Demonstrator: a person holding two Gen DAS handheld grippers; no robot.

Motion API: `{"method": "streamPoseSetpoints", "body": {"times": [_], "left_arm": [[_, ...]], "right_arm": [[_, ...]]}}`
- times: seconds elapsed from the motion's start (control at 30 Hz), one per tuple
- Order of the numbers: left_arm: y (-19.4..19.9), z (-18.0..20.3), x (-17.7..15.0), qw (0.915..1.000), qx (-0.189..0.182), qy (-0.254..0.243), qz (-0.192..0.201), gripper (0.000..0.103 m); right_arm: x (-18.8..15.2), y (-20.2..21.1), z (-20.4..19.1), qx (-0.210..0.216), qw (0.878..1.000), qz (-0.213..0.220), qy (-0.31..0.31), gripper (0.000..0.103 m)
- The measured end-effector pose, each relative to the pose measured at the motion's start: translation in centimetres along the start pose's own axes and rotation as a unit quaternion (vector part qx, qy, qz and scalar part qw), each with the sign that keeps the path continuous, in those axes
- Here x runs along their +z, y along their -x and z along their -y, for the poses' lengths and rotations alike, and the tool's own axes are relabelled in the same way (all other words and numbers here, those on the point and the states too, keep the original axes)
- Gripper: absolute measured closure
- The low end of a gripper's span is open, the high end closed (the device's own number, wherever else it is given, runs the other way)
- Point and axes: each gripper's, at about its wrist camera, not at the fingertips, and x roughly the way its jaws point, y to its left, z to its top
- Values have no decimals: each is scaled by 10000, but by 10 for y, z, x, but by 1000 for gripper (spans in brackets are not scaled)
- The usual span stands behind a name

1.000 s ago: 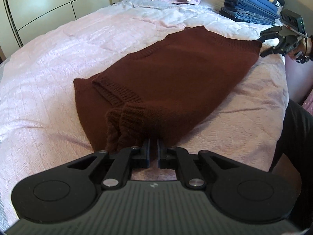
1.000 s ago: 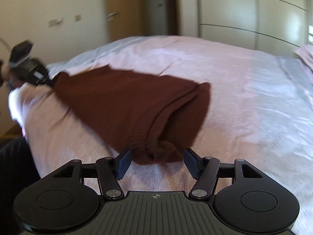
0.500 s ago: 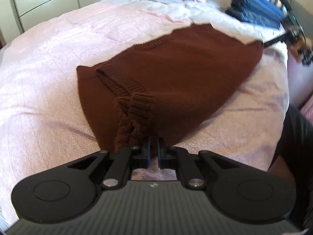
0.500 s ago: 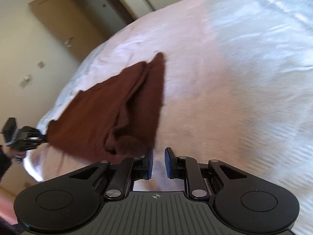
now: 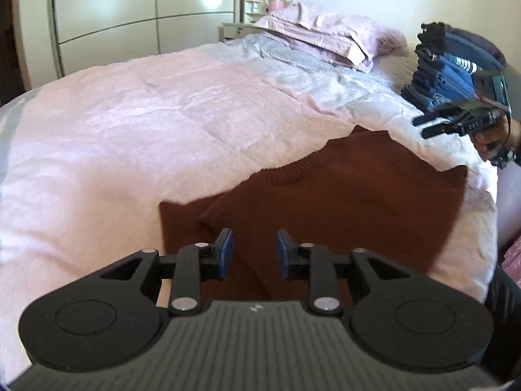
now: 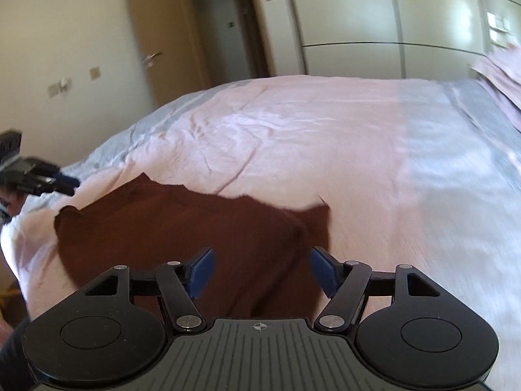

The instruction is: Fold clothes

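Observation:
A dark brown knitted sweater [image 5: 342, 202] lies folded flat on the pink bedspread [image 5: 156, 123] near the bed's edge. It also shows in the right wrist view [image 6: 195, 224]. My left gripper [image 5: 254, 254] is open and empty, just above the sweater's near end. My right gripper [image 6: 260, 272] is open and empty over the sweater's other end. The right gripper also shows in the left wrist view [image 5: 436, 125], raised above the sweater's far corner. The left gripper shows at the left edge of the right wrist view [image 6: 49, 181].
A stack of folded blue clothes [image 5: 456, 71] stands on the bed at the far right. Pink pillows [image 5: 325, 36] lie at the head of the bed. White wardrobe doors [image 6: 374, 22] and a wooden door [image 6: 156, 42] are behind the bed.
Both grippers have let go of the sweater and opened. They have lifted and pulled back, and the sweater now lies flat on the bed.

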Motion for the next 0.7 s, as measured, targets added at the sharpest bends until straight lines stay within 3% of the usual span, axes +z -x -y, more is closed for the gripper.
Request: {"method": "streamPoseSetpoints", "body": {"times": [0.13, 0.27, 0.3, 0.33, 0.53, 0.7], "left_arm": [[-54, -16, 15, 9992, 107, -126, -355, 77], [-92, -36, 16, 9976, 174, -14, -674, 78], [-98, -38, 14, 9968, 118, -18, -784, 83], [-100, -38, 12, 9968, 87, -57, -798, 92], [-79, -47, 7, 9994, 193, 7, -297, 95], [-93, -51, 0, 9981, 271, 91, -555, 94]], "right_arm": [[21, -55, 8, 55, 9990, -306, 311, 37], [29, -99, 26, 132, 9966, -752, 308, 66], [28, -107, 30, 151, 9956, -877, 287, 74], [26, -115, 33, 167, 9944, -1008, 268, 91], [35, -113, 39, 205, 9975, -647, 171, 93], [30, -139, 42, 160, 9959, -855, 246, 93]]}}
